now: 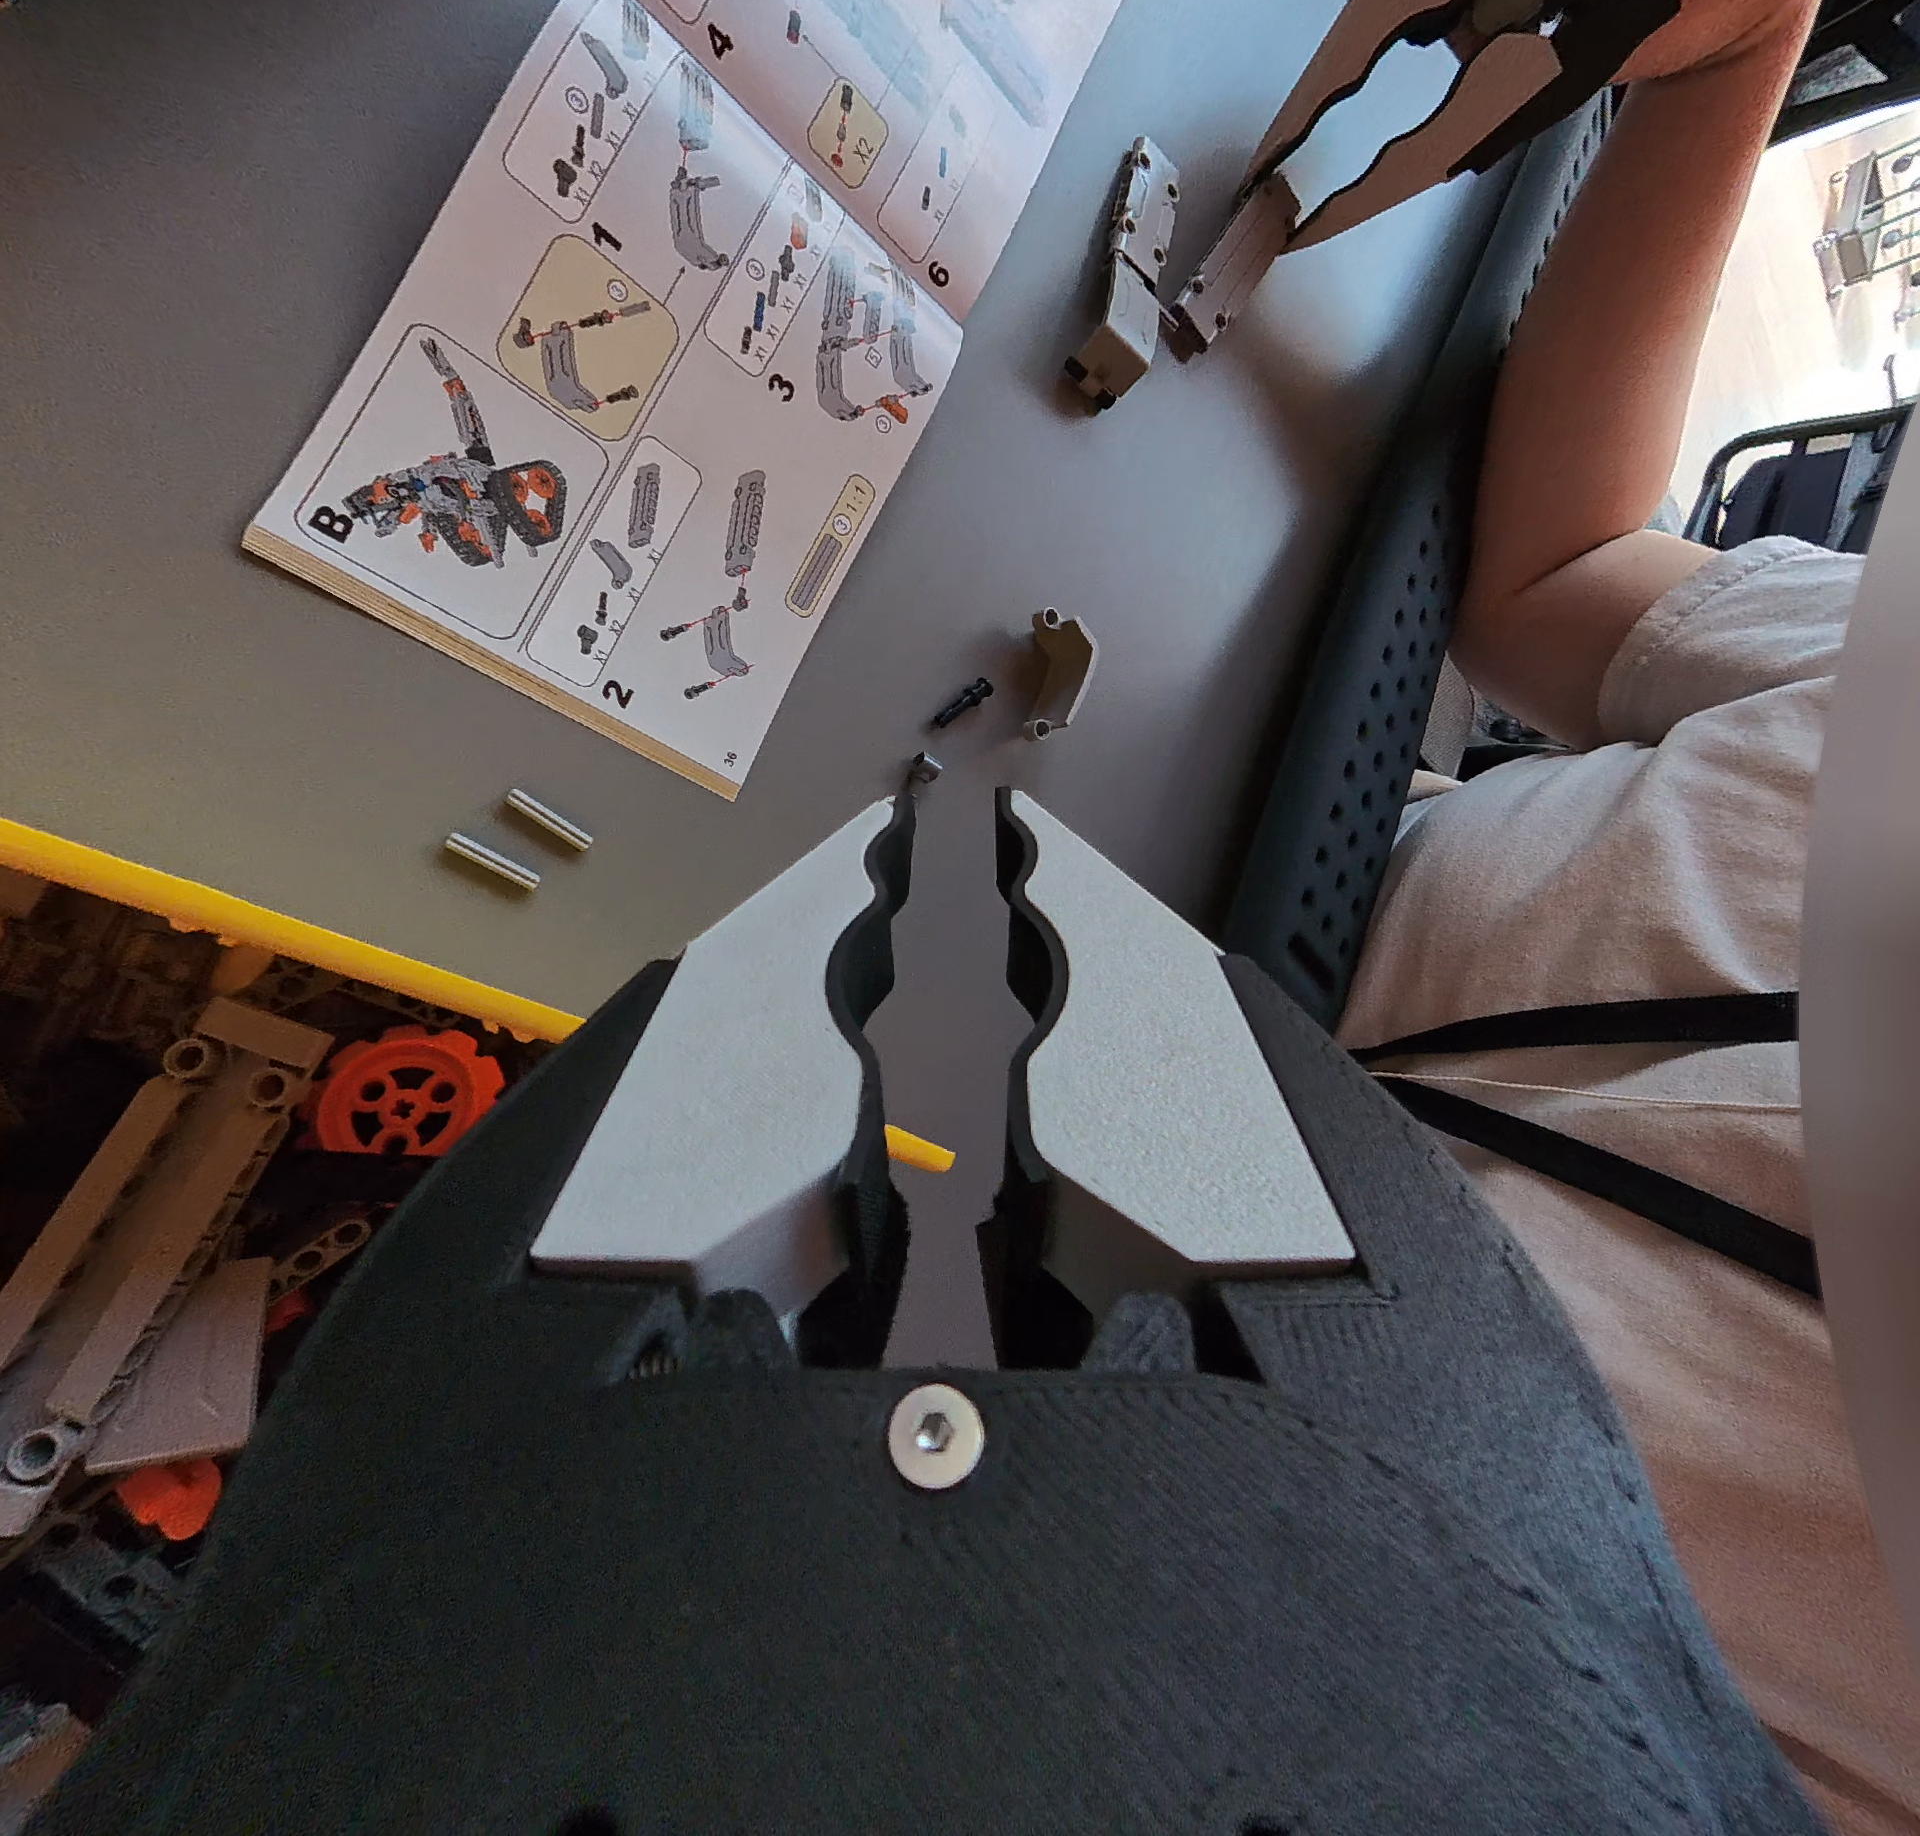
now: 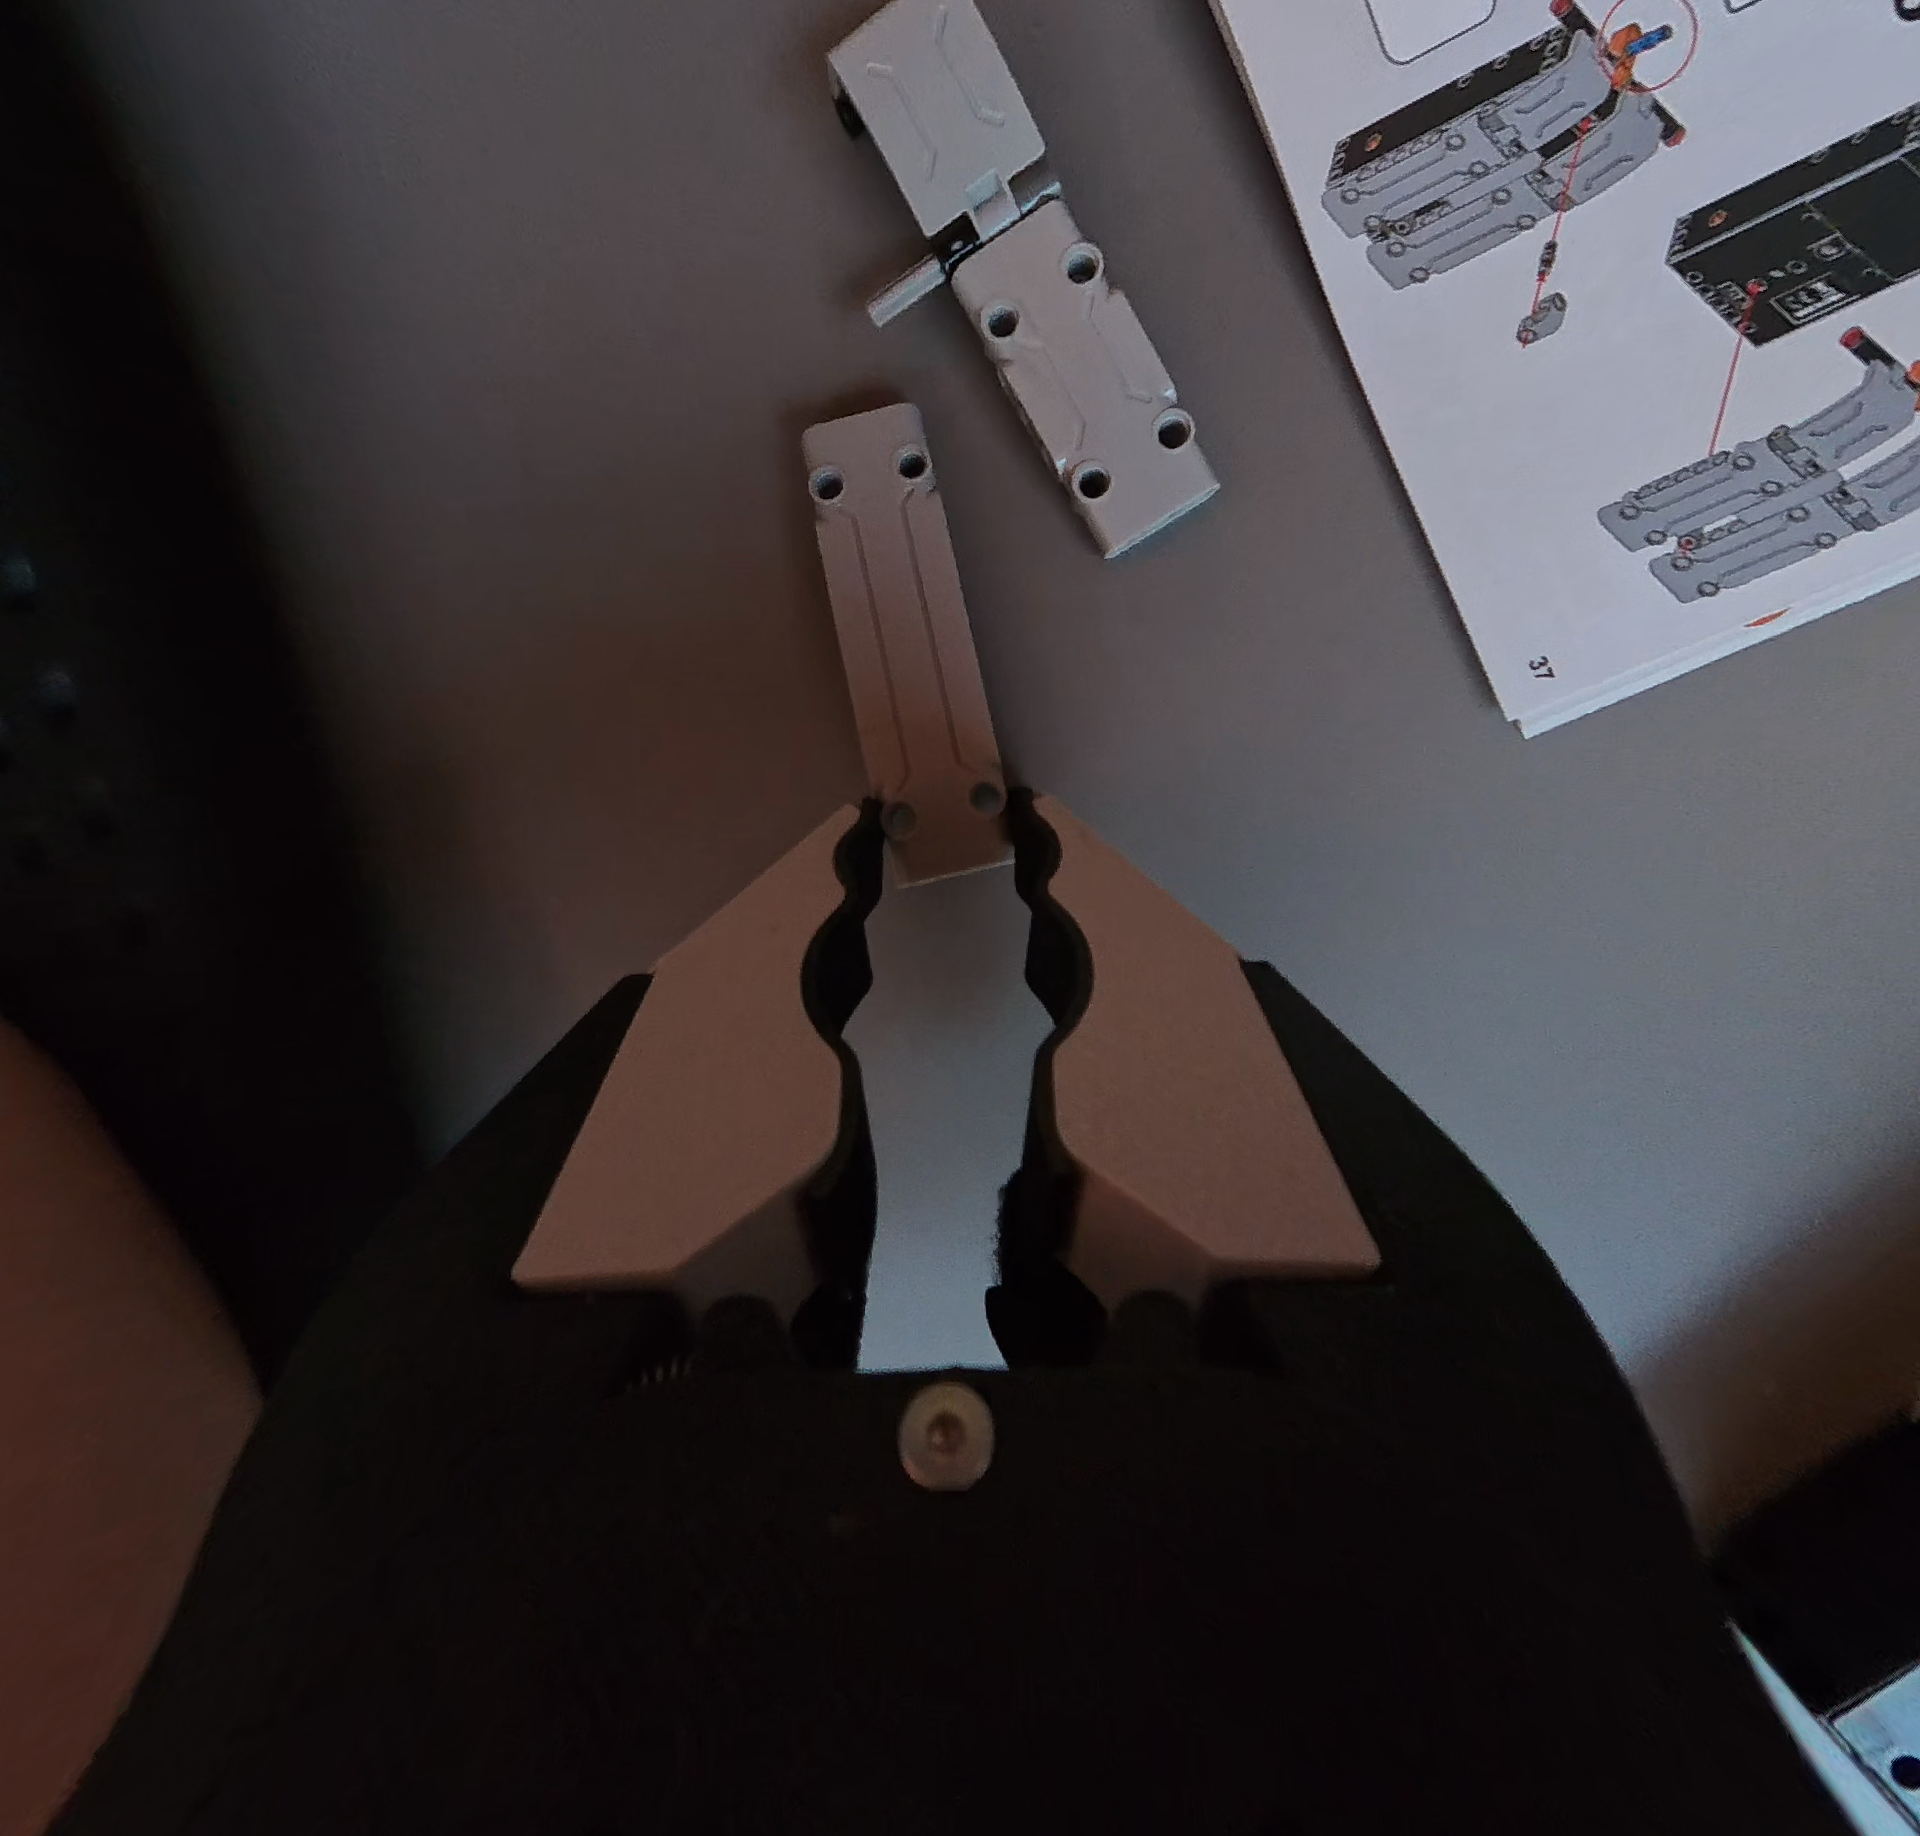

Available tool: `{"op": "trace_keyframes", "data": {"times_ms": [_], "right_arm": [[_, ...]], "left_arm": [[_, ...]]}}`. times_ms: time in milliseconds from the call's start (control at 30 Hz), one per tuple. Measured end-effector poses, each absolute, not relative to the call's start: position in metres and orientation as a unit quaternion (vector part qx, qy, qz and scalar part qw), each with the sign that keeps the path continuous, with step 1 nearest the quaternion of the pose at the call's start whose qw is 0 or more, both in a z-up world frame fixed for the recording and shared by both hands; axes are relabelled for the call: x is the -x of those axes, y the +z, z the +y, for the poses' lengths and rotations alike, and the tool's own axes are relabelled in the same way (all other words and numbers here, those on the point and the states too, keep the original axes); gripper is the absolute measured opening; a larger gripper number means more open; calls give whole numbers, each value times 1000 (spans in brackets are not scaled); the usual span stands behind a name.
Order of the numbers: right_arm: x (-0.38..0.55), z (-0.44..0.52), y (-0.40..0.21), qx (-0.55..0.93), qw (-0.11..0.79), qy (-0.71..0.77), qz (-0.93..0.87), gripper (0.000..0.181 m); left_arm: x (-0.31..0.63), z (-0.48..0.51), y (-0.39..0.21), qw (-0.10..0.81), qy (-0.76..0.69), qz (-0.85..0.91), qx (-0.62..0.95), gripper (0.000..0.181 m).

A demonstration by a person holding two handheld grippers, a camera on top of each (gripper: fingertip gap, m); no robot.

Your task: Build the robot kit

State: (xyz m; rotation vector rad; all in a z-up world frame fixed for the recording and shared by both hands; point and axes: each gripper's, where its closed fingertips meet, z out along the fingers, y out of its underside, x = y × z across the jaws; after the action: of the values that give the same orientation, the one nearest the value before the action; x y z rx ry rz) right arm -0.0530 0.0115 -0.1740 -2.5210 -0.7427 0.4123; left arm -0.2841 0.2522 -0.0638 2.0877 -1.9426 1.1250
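Observation:
My left gripper point(image 1: 953, 797) is open and empty, low over the grey table point(image 1: 1195, 539). A tiny dark pin piece point(image 1: 923, 768) lies right at its left fingertip. Just beyond lie a black pin point(image 1: 963, 703) and a small curved grey panel point(image 1: 1060, 674). My right gripper point(image 2: 945, 810) is shut on the near end of a long grey panel point(image 2: 899, 633), which points away from it. It also shows in the left wrist view point(image 1: 1288, 217) with the panel point(image 1: 1221, 280). A joined pair of grey panels point(image 2: 1081, 384) lies beside the long panel's far end.
An open instruction booklet point(image 1: 623, 384) lies on the table, also in the right wrist view point(image 2: 1610, 280). Two short grey axles point(image 1: 520, 841) lie near a yellow-rimmed bin point(image 1: 260, 929) of loose parts at the left. A perforated dark chair back point(image 1: 1351, 695) and a person's arm point(image 1: 1621, 332) are at the right. The left gripper's tips are roughly 35 centimetres from the right gripper's. The tiny dark pin piece point(image 1: 923, 768) lies some 12 centimetres from my left tips, 30 centimetres from my right tips.

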Motion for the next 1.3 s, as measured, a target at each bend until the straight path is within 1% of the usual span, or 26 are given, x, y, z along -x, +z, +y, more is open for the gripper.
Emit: {"op": "trace_keyframes", "data": {"times_ms": [367, 533, 933, 1167, 1300], "right_arm": [[62, 26, -171, 908, 256, 141, -301, 24], [74, 36, -175, 901, 245, 142, -328, 24], [97, 56, -176, 881, 253, 141, -373, 24], [86, 31, -174, 899, 233, 164, -334, 24], [70, 26, -165, 903, 265, 145, -306, 24]], "left_arm": [[286, 254, -70, 46, 358, -633, -685, 14], [286, 254, -72, 50, 354, -633, -687, 14], [287, 256, -75, 52, 348, -631, -691, 14], [288, 256, -76, 52, 345, -633, -692, 14], [288, 257, -76, 53, 344, -632, -693, 14]]}}
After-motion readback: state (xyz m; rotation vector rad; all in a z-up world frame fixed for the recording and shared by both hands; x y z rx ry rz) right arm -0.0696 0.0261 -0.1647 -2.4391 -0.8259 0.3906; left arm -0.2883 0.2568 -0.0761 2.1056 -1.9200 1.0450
